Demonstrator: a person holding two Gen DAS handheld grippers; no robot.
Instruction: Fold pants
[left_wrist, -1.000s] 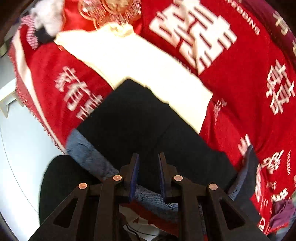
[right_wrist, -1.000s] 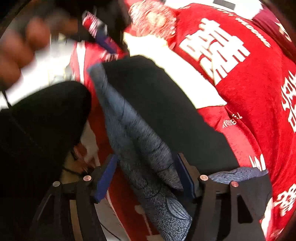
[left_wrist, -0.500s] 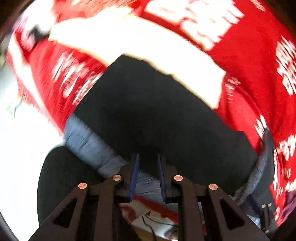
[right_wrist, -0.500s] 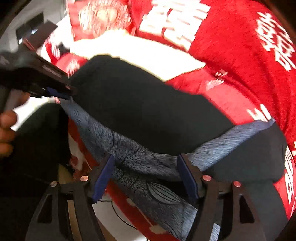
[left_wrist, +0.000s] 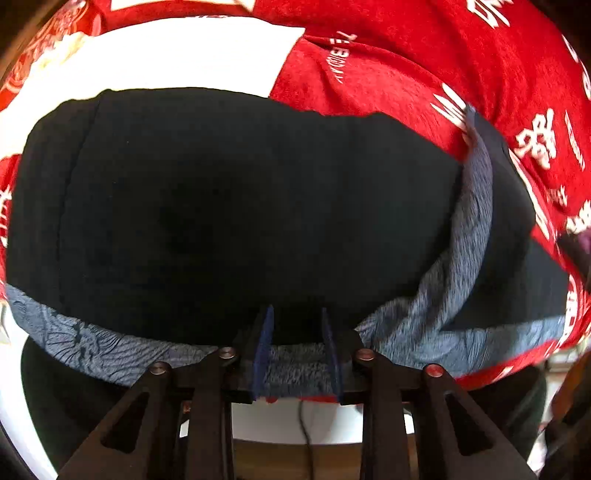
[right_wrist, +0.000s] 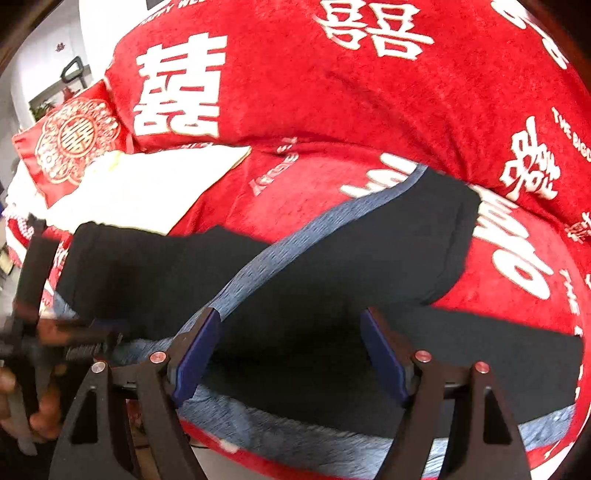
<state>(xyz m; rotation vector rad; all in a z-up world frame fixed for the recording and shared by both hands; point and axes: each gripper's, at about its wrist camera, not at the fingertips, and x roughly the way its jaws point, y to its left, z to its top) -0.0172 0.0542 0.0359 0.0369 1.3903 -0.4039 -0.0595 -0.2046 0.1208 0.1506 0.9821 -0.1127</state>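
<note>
Black pants (left_wrist: 240, 203) with a blue-grey patterned band (left_wrist: 469, 229) lie across a red blanket. My left gripper (left_wrist: 297, 325) points steeply down at their near edge. Its jaws are opening, a narrow gap apart, and the band (left_wrist: 295, 365) lies flat between the pads, not pinched. In the right wrist view the pants (right_wrist: 332, 258) spread below my right gripper (right_wrist: 291, 332). Its jaws are still opening and stand wide over black cloth, with the band (right_wrist: 280, 251) running off by the left fingertip. The left gripper (right_wrist: 85, 332) and the hand (right_wrist: 22, 406) holding it show at that view's left edge.
The red blanket (right_wrist: 332, 110) with white characters covers the bed. A white folded garment (left_wrist: 184, 55) lies just beyond the pants, and a red patterned cushion (right_wrist: 74, 140) sits past it. White floor (left_wrist: 295, 424) and a dark leg (left_wrist: 74, 406) show below the bed edge.
Both grippers rolled, so the pants now lie broadside in each view. The left jaws parted slightly. The right jaws widened and shifted right, off the patterned band onto black cloth.
</note>
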